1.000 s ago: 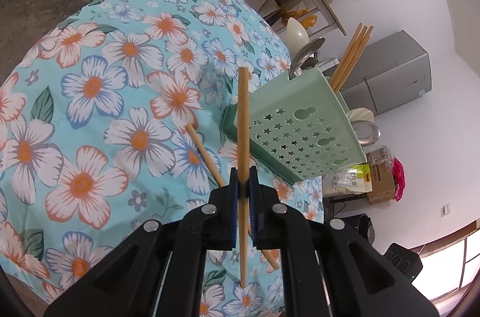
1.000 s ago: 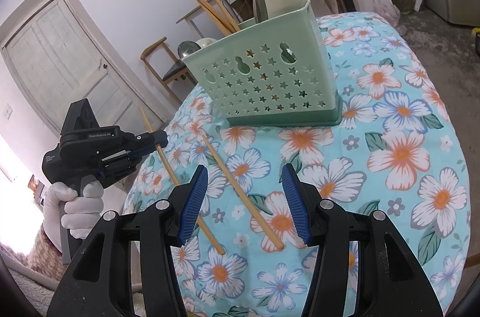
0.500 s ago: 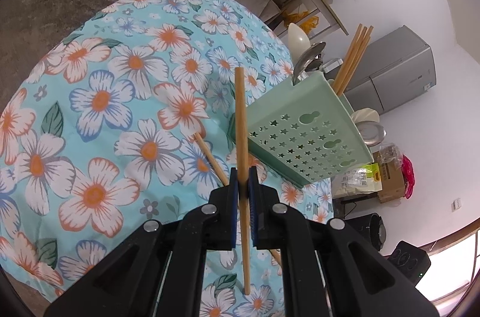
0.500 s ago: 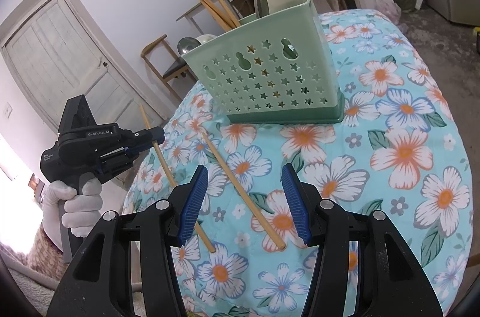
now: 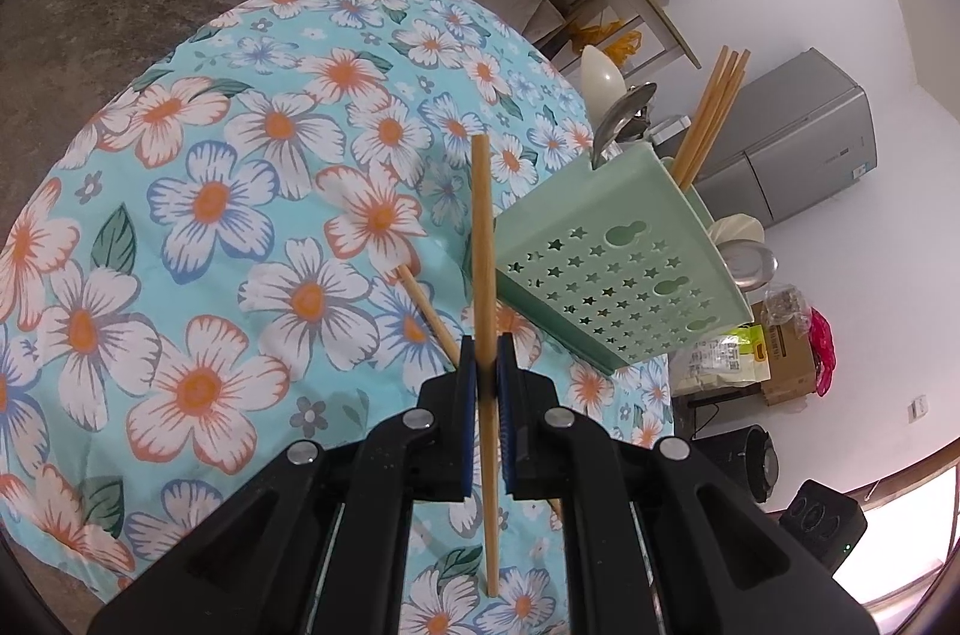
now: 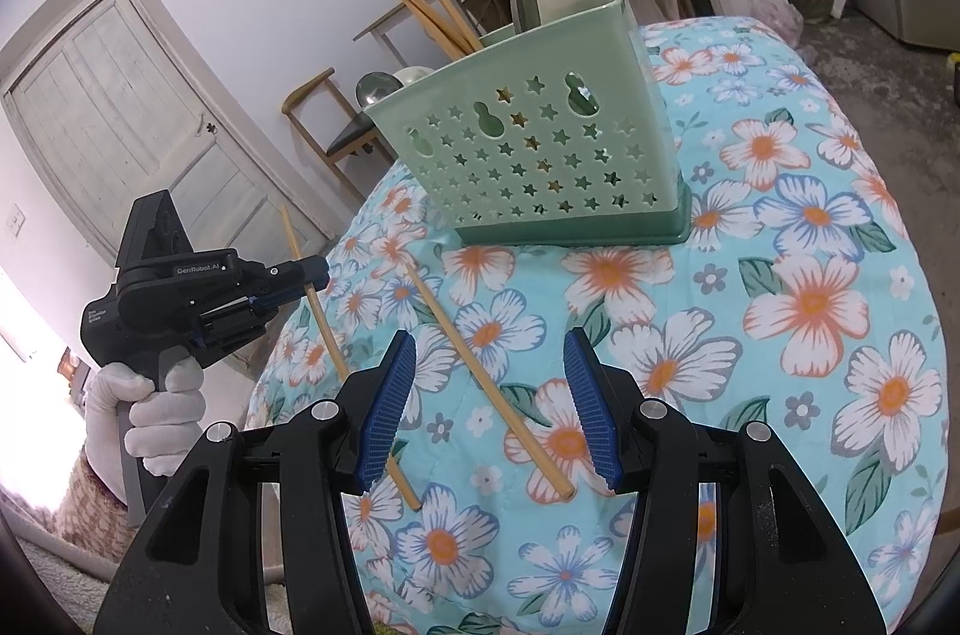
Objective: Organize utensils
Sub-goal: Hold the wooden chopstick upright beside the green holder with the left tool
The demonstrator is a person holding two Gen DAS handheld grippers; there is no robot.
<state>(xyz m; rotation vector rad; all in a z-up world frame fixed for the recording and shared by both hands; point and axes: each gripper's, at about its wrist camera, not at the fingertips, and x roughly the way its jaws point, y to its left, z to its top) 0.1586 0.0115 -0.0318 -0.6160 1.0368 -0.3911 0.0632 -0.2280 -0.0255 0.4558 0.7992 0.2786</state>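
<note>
- The left gripper pinches one wooden chopstick near its middle, lifted off the floral cloth.
- The right gripper hangs with jaws spread and nothing between its pads; a second chopstick lies on the cloth below it.
- The green caddy stands farther back, near the table's far edge, with chopsticks and spoons in it.
- Bare cloth stretches wide to the caddy's right.
</note>
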